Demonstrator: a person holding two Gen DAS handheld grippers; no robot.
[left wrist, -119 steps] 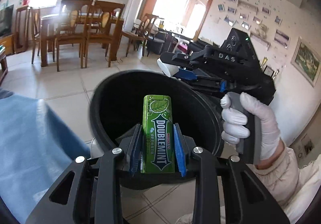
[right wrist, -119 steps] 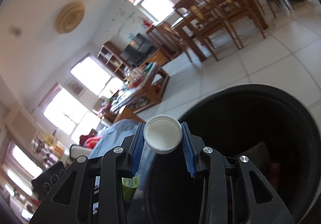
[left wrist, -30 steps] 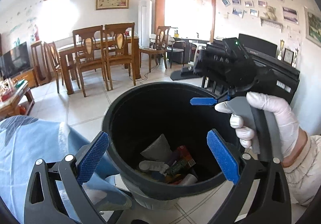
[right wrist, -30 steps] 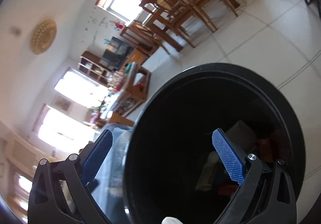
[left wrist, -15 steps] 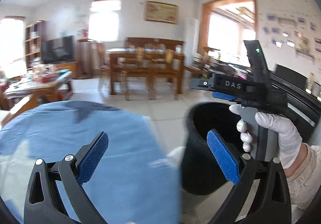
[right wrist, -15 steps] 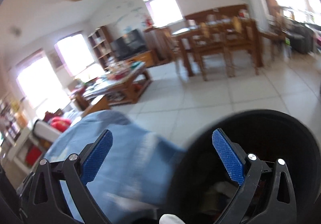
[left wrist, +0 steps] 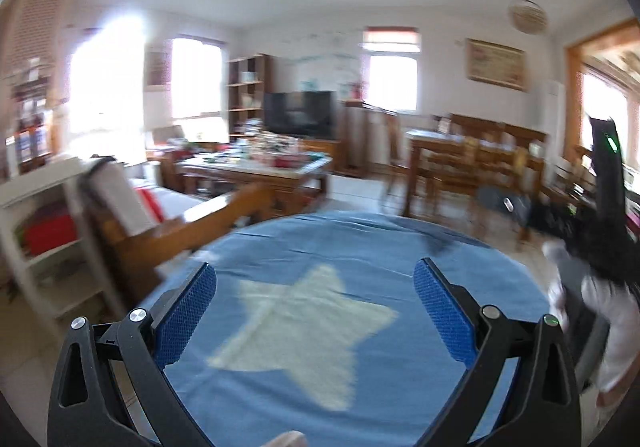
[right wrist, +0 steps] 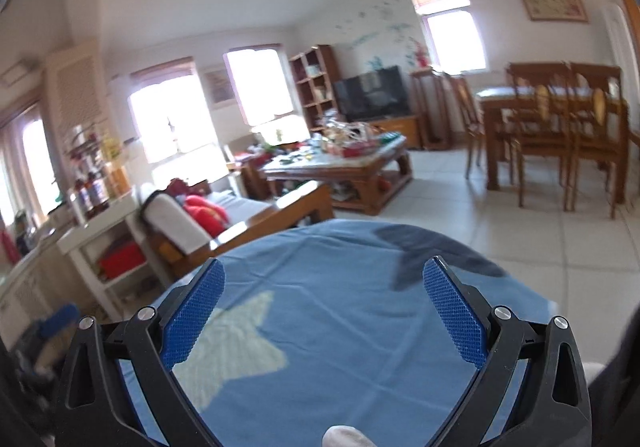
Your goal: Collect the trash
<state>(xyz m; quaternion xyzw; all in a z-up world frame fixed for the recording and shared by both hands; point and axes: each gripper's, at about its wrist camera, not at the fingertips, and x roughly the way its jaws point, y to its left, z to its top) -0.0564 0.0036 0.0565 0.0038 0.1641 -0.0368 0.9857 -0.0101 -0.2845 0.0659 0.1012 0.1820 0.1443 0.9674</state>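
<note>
With both tools spread wide and empty, left tool (left wrist: 315, 315) and right tool (right wrist: 323, 315) hover over the star-printed blue cloth counter (left wrist: 360, 247). No trash shows, so its handling can't be judged yet.

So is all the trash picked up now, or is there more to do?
Both grippers are empty: the left gripper and right gripper hang open over the blue star cloth, holding nothing. No trash shows on the cloth, so this table looks done. The coffee table looks cluttered, but it is too blurry to tell whether that is trash.
</note>
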